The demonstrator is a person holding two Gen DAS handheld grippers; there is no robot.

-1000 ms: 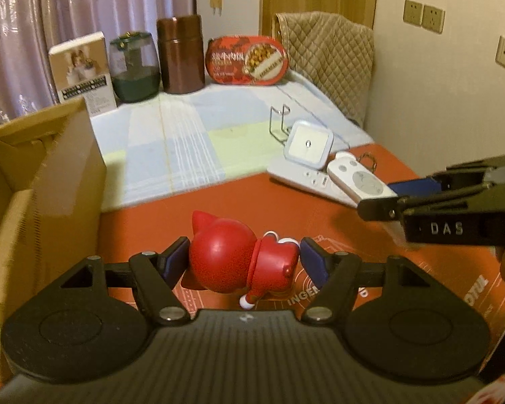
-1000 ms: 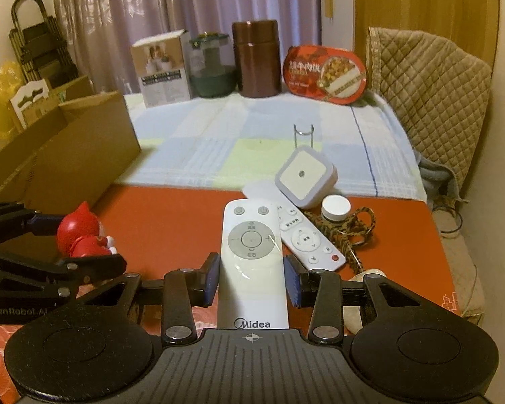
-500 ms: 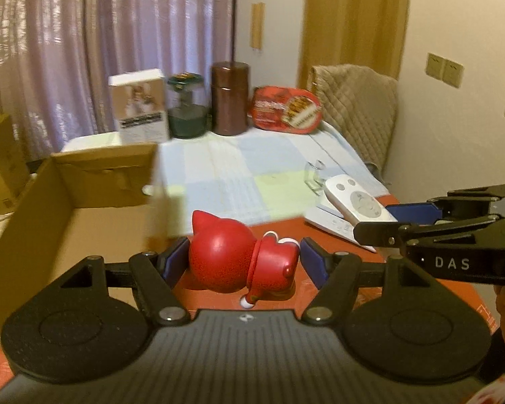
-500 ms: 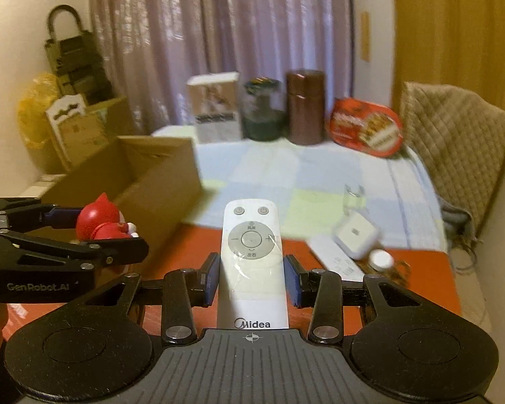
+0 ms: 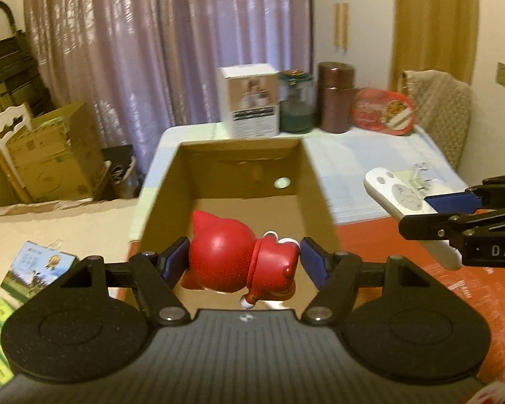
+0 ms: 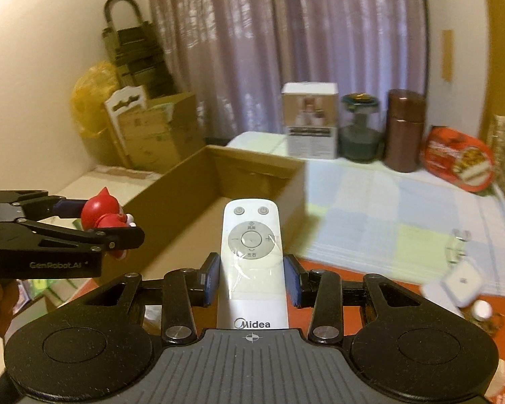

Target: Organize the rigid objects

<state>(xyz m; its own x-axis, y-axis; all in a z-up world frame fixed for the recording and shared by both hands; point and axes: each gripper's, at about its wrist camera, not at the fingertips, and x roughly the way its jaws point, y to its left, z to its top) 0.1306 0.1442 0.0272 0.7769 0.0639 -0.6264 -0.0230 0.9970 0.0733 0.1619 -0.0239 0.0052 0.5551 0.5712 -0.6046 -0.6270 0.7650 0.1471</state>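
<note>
My left gripper (image 5: 244,261) is shut on a red toy figure (image 5: 232,259) lying sideways between its blue pads, held in the air over the open cardboard box (image 5: 320,198). My right gripper (image 6: 250,277) is shut on a white Midea remote (image 6: 250,256), which sticks out forward toward the same cardboard box (image 6: 185,181). In the right wrist view the left gripper (image 6: 94,222) with the red toy figure (image 6: 101,213) hangs at the left, near the box's side. The left wrist view shows the right gripper (image 5: 454,208) and white Midea remote (image 5: 400,198) at the right edge.
On the cloth-covered table (image 6: 387,202) stand a white carton (image 6: 311,119), a green jar (image 6: 358,128), a brown canister (image 6: 405,129) and a red food tray (image 6: 458,158). A small white plug device (image 6: 461,281) lies on the red mat (image 5: 404,252). Stacked cardboard boxes (image 5: 50,155) stand left.
Both grippers rose and swung left with their loads. The cardboard box went from the left edge to right in front of the left gripper, and the objects on the red mat slid off to the right.
</note>
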